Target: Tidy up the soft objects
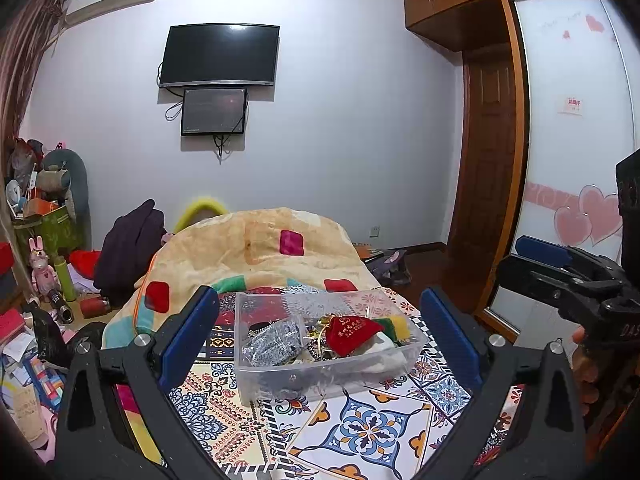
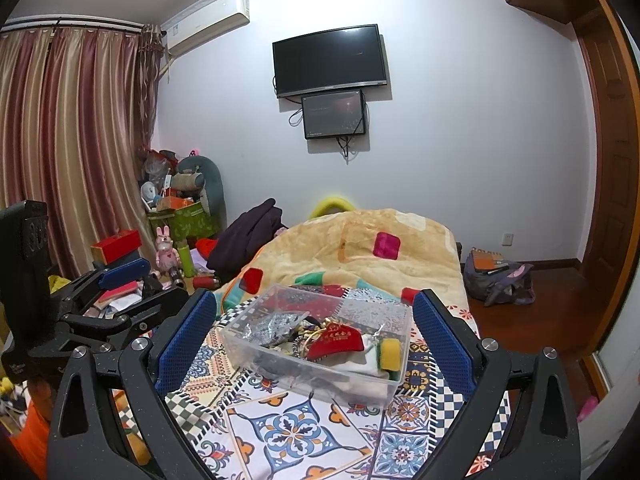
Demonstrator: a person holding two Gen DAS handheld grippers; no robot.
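Note:
A clear plastic bin (image 1: pixel 256 376) (image 2: pixel 240 340) stands on the patterned bed cover. It holds a red pouch (image 1: pixel 352 334) (image 2: pixel 336 344), a silver foil bag (image 1: pixel 272 344) (image 2: pixel 276 326), a yellow-green sponge (image 1: pixel 398 326) (image 2: pixel 390 354) and white cloth (image 1: pixel 384 352). My left gripper (image 1: pixel 320 340) is open and empty, its fingers on either side of the bin in view, nearer to me. My right gripper (image 2: pixel 316 340) is open and empty in the same way. Each gripper shows at the edge of the other's view.
A folded beige blanket (image 1: pixel 260 256) (image 2: pixel 360 248) lies behind the bin. A cluttered pile with a pink rabbit toy (image 2: pixel 166 248) is on the left. A backpack (image 2: pixel 496 280) lies on the floor at right. A TV (image 1: pixel 220 56) hangs on the wall.

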